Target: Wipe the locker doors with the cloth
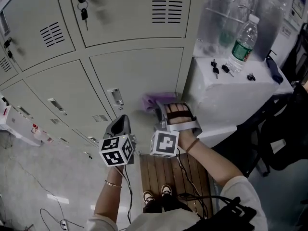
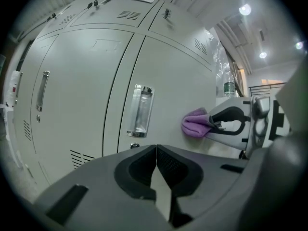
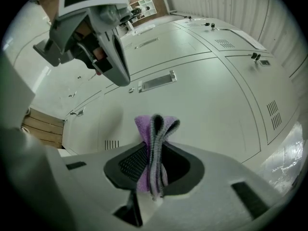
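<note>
Locker doors of pale painted metal fill the wall. They look smooth and rigid, and should take firm rubbing without harm. The cloth, purple and folded thick, stands pinched between the jaws of the right gripper. Its free end appears to meet the lower door near the right edge, just to the right of the handle. It looks soft and light, and will likely squash flat under pressure. The grip low on the fold leaves a good tuft for wiping, though a hard drag could tug it loose.

The left gripper hangs just beside, its jaws closed together on nothing, clear of the door.

To the right, a white cabinet butts against the lockers and would stop any sweep past the door's right edge. A water bottle and loose keys sit on its top. The handle could snag the cloth, as could the vent slots on the neighbouring door. A key hangs from the door above.
</note>
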Motion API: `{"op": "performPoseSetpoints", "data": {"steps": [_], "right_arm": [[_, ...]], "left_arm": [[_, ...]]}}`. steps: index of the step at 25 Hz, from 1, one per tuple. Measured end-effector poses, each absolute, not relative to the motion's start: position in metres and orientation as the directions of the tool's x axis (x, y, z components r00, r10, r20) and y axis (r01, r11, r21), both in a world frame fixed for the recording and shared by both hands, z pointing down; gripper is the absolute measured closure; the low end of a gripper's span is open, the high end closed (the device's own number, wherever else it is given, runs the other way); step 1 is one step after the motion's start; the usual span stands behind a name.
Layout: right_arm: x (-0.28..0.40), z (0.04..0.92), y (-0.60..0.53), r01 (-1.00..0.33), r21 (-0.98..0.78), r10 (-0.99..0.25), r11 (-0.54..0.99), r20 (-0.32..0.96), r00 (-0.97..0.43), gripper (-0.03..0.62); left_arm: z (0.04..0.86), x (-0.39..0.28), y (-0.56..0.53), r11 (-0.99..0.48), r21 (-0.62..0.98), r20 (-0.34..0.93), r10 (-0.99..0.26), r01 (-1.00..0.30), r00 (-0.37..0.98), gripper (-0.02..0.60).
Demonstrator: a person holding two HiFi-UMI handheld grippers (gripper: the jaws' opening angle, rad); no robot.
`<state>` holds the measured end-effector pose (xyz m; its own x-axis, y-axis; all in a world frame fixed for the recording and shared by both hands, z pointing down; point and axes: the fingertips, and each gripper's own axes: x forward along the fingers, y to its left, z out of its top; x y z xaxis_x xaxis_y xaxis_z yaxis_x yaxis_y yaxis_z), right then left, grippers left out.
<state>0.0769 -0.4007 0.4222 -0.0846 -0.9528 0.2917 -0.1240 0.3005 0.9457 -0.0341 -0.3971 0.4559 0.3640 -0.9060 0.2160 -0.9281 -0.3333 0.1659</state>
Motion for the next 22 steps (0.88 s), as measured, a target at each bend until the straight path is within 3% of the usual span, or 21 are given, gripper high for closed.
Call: {"op": "performPoseSetpoints", "data": {"steps": [22], "right_arm": [[0.075, 0.538, -0.402, -0.133, 0.887, -0.896, 0.443, 0.435, -0.088, 0.513]], "left_arm": [[0.551, -0.037, -0.397, -0.308, 0.215, 0.343, -0.865, -0.927, 0.367, 0.575]]}}
